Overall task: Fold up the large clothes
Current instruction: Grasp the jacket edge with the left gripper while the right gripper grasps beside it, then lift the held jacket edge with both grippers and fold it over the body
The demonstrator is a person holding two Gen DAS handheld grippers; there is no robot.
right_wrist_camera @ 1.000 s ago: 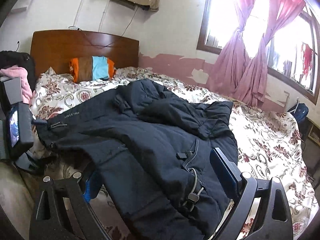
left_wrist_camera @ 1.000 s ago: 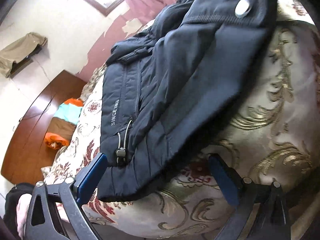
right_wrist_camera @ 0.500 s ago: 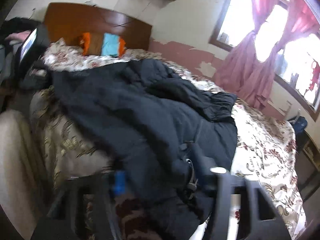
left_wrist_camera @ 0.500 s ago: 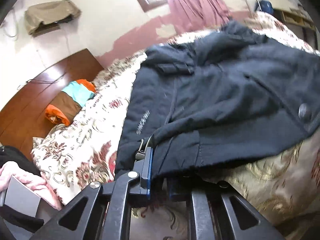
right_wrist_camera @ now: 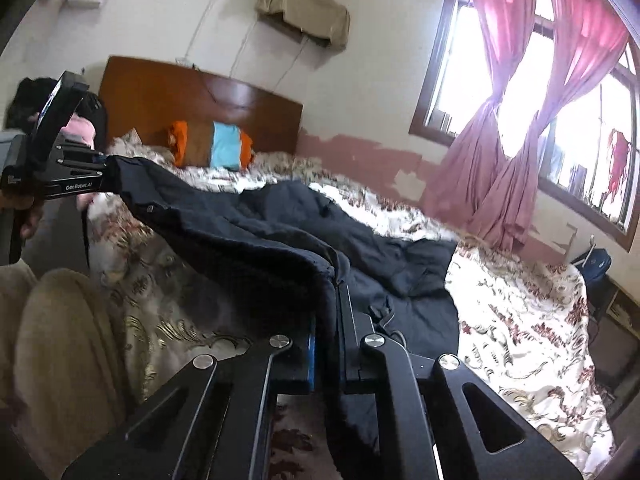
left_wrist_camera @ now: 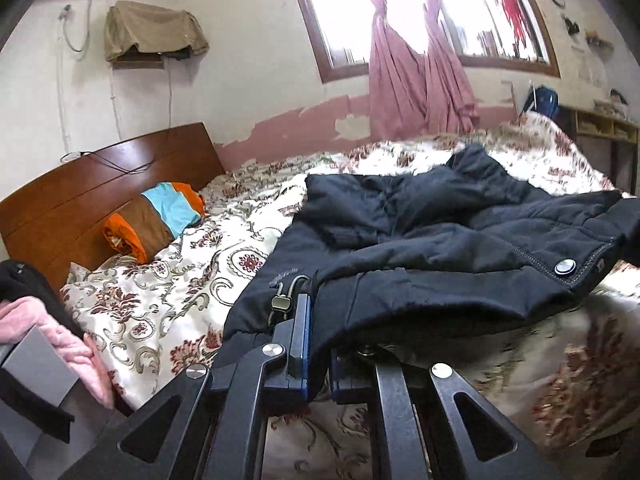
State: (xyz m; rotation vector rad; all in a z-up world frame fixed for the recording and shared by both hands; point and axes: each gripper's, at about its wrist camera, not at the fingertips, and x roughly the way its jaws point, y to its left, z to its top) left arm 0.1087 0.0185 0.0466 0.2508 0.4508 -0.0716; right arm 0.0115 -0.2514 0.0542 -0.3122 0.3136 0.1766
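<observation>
Both wrists: grippers (left_wrist_camera: 318, 344) (right_wrist_camera: 326, 344) apparently clamping jacket (left_wrist_camera: 420, 240)

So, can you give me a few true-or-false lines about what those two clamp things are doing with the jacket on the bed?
1. Both grippers, left and right, are shut on the jacket. True.
2. The jacket is red. False: it is dark, navy or black.
3. The jacket's hem is lifted off the bed. True.
4. The pillow lies on the jacket. False: it sits apart, by the headboard.
5. The curtains are pink. True.
</observation>
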